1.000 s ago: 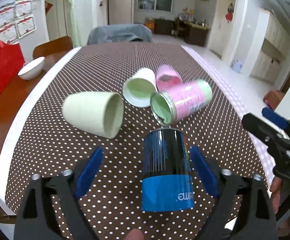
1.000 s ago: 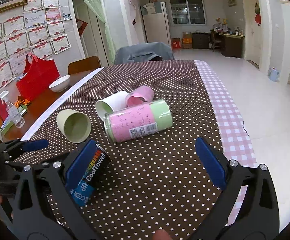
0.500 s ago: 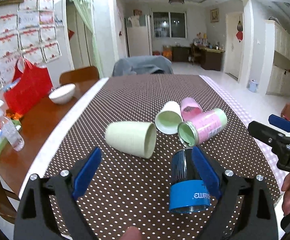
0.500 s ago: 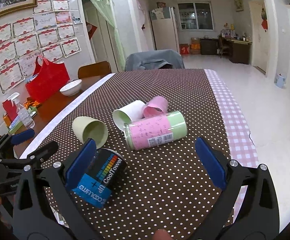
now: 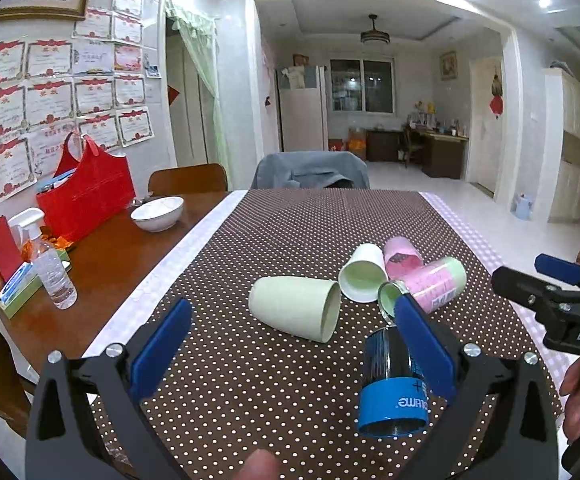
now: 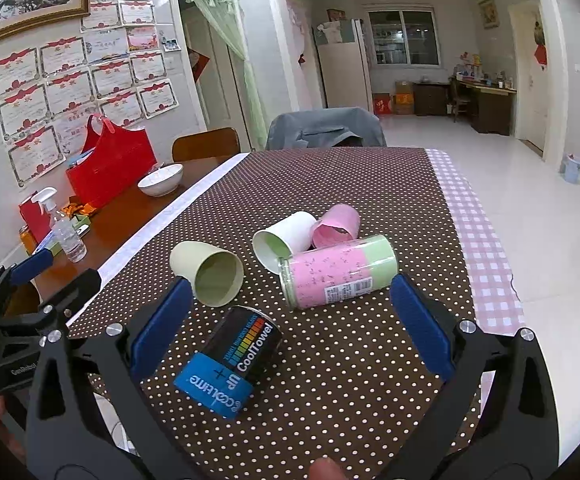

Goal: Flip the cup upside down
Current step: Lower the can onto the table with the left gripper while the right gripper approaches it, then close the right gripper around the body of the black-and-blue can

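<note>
Several cups and cans lie on their sides on the dotted brown tablecloth. A pale green cup (image 5: 294, 306) (image 6: 209, 276) lies at the left of the group. Behind it lie a white cup (image 5: 362, 272) (image 6: 284, 236) and a pink cup (image 5: 402, 256) (image 6: 336, 226). A pink-and-green can (image 5: 430, 286) (image 6: 338, 272) and a black-and-blue can (image 5: 394, 384) (image 6: 232, 360) lie nearer. My left gripper (image 5: 290, 348) is open, above the table in front of the green cup. My right gripper (image 6: 286, 324) is open too, hovering over the black can.
A white bowl (image 5: 157, 213), a red bag (image 5: 86, 192) and a spray bottle (image 5: 52, 268) stand on the bare wooden table (image 5: 102, 256) at the left. Chairs stand at the far end. The tablecloth's right edge (image 6: 486, 248) drops to open floor.
Both grippers have pulled back and risen, so the cups look smaller and farther. The left gripper has shifted left, and the black can now sits by its right finger. Both stay open.
</note>
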A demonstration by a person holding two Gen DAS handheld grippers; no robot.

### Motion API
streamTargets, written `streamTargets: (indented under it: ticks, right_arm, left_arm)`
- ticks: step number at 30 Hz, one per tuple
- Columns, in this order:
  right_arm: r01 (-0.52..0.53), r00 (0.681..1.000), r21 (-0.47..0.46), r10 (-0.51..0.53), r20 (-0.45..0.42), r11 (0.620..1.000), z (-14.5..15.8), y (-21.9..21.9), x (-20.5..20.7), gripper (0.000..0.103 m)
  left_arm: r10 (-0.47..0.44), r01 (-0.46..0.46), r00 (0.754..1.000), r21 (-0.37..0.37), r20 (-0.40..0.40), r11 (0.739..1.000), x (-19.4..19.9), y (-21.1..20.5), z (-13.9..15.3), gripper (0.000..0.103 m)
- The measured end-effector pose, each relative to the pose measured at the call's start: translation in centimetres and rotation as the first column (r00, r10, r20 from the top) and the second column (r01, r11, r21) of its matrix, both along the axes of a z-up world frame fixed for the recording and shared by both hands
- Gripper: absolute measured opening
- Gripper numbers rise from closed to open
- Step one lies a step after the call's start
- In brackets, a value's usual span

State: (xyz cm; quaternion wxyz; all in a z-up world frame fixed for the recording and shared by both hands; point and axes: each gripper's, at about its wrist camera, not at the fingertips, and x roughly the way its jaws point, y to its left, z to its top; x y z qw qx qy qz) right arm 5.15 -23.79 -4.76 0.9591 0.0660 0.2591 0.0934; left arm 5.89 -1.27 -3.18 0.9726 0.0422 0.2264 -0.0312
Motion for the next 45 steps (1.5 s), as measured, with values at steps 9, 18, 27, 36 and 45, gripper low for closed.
streamTargets:
  ticks: [9,18,27,36,45]
  right_arm:
    - [-0.029,1.0,0.003,0.029,-0.004,1.0,0.7,1.1,-0.1,0.097]
    - [-0.08,0.994,0.022,0.081,-0.068,0.997,0.3,2.1,1.2,0.097]
    - [-0.088,0.964,0.033,0.093,-0.247,0.996,-2.7,3.5,4.7,0.097]
    - [-0.087,0.892,0.1,0.123,-0.435,0.991,-6.0,4.4,8.2,0.097]
    - [-0.05,0.812,0.174,0.142,-0.566,0.983,-8.1,5.0,10.6,0.097]
  left_arm:
    - [0.013,-0.012,1.0,-0.052,0.015,0.999,-1.1,1.4,0.6,0.099]
    - [0.049,-0.048,0.999,-0.04,0.022,0.998,-1.7,2.2,0.4,0.099]
    - [0.059,-0.059,0.998,-0.029,0.005,0.998,-0.6,3.3,-0.8,0.099]
    - [0.063,-0.065,0.998,-0.051,-0.027,0.997,1.4,5.3,-2.2,0.099]
    - [0.039,-0.042,0.998,-0.07,-0.044,0.997,2.2,6.0,-3.3,0.099]
